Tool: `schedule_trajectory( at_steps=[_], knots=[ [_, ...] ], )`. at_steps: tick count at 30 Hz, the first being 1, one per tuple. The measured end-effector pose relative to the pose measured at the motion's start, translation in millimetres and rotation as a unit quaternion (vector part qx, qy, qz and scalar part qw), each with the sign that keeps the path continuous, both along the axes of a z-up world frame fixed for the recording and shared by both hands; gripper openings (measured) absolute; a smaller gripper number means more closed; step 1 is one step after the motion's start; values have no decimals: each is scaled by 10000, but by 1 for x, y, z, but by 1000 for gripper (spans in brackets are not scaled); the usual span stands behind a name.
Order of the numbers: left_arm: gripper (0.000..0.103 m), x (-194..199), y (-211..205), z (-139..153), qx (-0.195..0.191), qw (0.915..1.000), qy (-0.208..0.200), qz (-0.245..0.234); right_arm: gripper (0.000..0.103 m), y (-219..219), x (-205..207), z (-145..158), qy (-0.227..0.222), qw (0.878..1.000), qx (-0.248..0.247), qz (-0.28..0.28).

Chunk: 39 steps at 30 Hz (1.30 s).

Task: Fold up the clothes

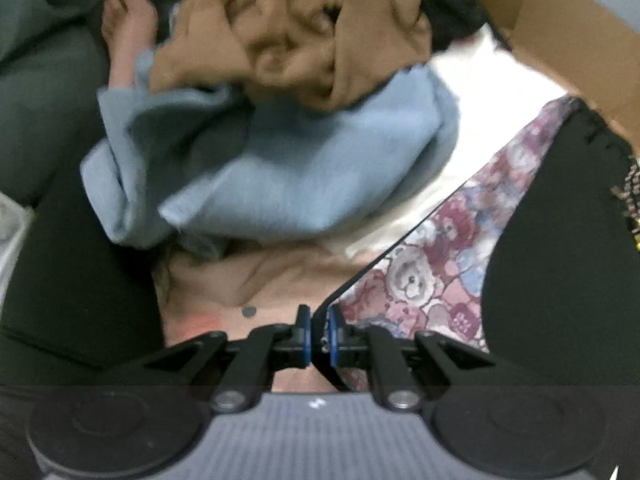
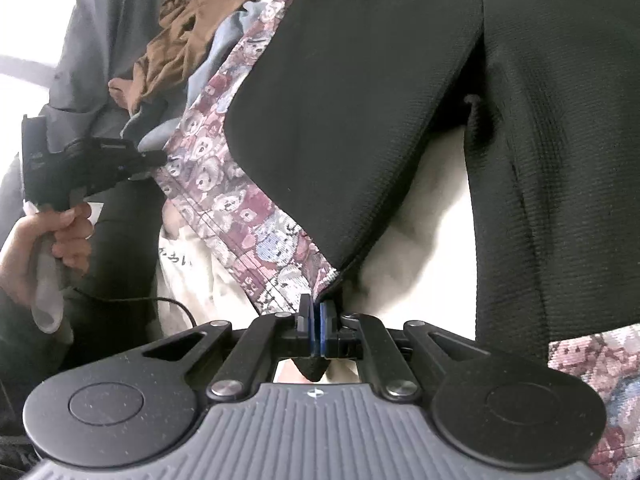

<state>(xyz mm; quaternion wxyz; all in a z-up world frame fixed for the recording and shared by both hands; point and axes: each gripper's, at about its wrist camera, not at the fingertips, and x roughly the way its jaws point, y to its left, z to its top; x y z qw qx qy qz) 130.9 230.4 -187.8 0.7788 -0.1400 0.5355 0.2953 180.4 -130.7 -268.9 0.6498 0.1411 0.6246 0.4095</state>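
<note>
A black garment with a teddy-bear print lining [image 1: 432, 264] hangs stretched between both grippers. My left gripper [image 1: 319, 322] is shut on its edge, where the black trim meets the bear print. My right gripper [image 2: 318, 312] is shut on another edge of the same garment [image 2: 360, 100], whose black outer side fills most of the right wrist view. The left gripper [image 2: 154, 158] also shows at the left of the right wrist view, held by a hand and pinching the bear-print lining [image 2: 224, 184].
A light blue cloth [image 1: 280, 168] and a crumpled brown cloth [image 1: 288, 48] lie piled on a white surface [image 1: 472, 92]. A bare foot [image 1: 128, 28] rests at the upper left. A cardboard box [image 1: 560, 32] stands at the upper right.
</note>
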Motion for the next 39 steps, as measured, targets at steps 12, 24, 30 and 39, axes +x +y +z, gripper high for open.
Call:
schedule_trajectory(
  at_steps=[12, 24, 30, 39],
  knots=[
    [42, 3, 4, -25, -220, 9995, 196, 143, 40, -5, 10, -13, 454, 9981, 1, -412],
    [43, -13, 20, -10, -389, 9987, 1, 324, 1, 8, 1, -18, 624, 9972, 331, -227],
    [41, -24, 21, -13, -472, 9983, 130, 306, 2, 10, -1, -21, 648, 9978, 97, -107],
    [37, -25, 11, -9, -281, 9996, 77, 30, 13, -4, 1, 0, 461, 9987, 182, -84]
  ],
)
